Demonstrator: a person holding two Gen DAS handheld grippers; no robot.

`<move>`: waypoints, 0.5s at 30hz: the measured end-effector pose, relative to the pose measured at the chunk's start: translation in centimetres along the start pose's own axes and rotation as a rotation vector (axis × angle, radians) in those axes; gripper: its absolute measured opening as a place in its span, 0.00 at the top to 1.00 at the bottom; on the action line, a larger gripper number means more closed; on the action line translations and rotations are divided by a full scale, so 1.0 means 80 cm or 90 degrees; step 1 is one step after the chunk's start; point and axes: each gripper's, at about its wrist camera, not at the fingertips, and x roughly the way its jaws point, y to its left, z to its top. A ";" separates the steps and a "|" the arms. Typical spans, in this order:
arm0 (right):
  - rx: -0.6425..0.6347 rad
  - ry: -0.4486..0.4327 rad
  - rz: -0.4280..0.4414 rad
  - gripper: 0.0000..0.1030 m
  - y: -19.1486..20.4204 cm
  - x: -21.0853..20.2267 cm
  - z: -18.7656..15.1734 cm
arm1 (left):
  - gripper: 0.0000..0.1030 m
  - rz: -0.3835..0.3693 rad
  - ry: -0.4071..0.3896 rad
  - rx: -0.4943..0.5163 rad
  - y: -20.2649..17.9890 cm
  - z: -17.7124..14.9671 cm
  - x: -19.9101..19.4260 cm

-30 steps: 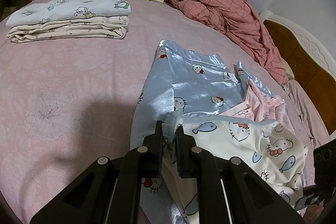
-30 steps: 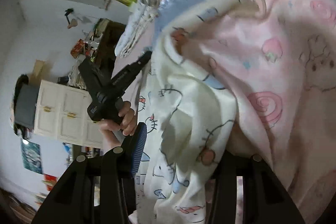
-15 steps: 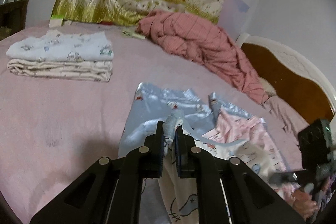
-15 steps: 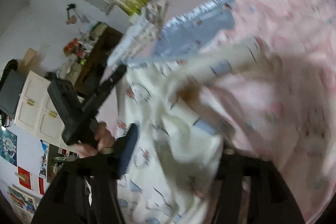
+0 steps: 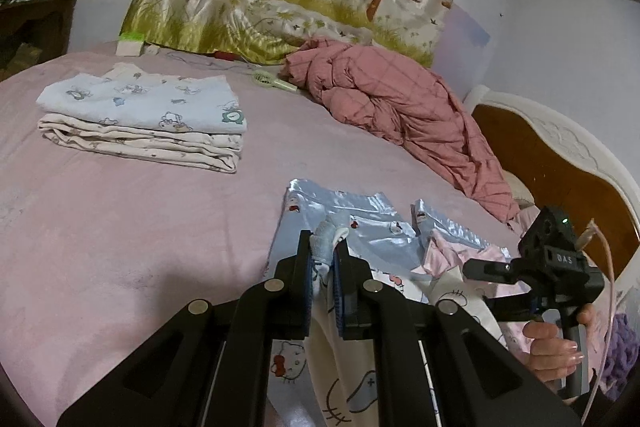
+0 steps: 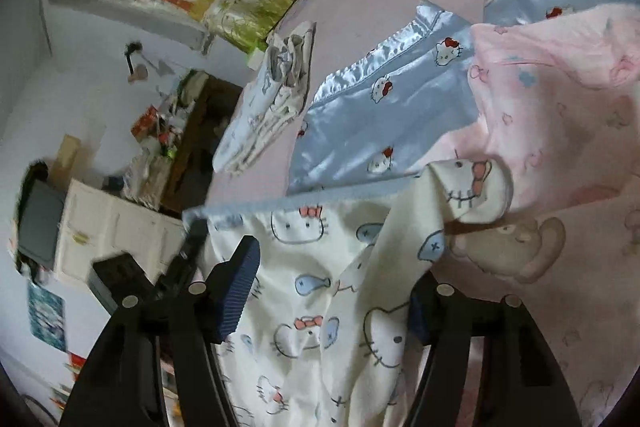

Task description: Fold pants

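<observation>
A: Where are the pants [image 6: 320, 307]?
B: Lifted above the pink bed [image 5: 120, 247], over the blue satin garment [image 5: 360, 227]. The left hand-held gripper [image 5: 323, 283] is pressed together on the grey-blue waistband, and the cream cat-print cloth hangs below it.

A: And the right hand-held gripper [image 6: 332, 291]?
B: Its jaws are spread wide, with cream cloth lying between them. From its own view I cannot tell whether either pad touches the fabric; nothing is pinched.

A: What lies near the pants?
B: A pink printed garment [image 6: 560, 107] sits just beside them, partly over the satin one. A folded stack [image 5: 144, 123] lies well apart, further up the bed, with a red quilt [image 5: 400, 107] beyond the satin garment.

A: What could go wrong?
B: By my judgement, one pinch carries the whole garment, so a thin bite on the waistband could slip and drop it in a heap. The right jaws, closing blind into bunched cloth, might catch the pink garment too, or grab a single layer and twist the fold.
</observation>
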 end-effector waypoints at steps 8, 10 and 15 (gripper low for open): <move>0.002 0.079 0.081 0.38 0.022 0.013 -0.024 | 0.92 0.002 -0.025 0.003 0.000 0.006 -0.031; -0.040 0.097 0.039 0.38 0.040 0.020 -0.032 | 0.92 0.007 -0.028 -0.001 0.002 0.008 -0.039; 0.005 0.101 -0.023 0.38 0.037 0.049 -0.016 | 0.92 0.043 -0.014 -0.019 0.018 0.010 -0.043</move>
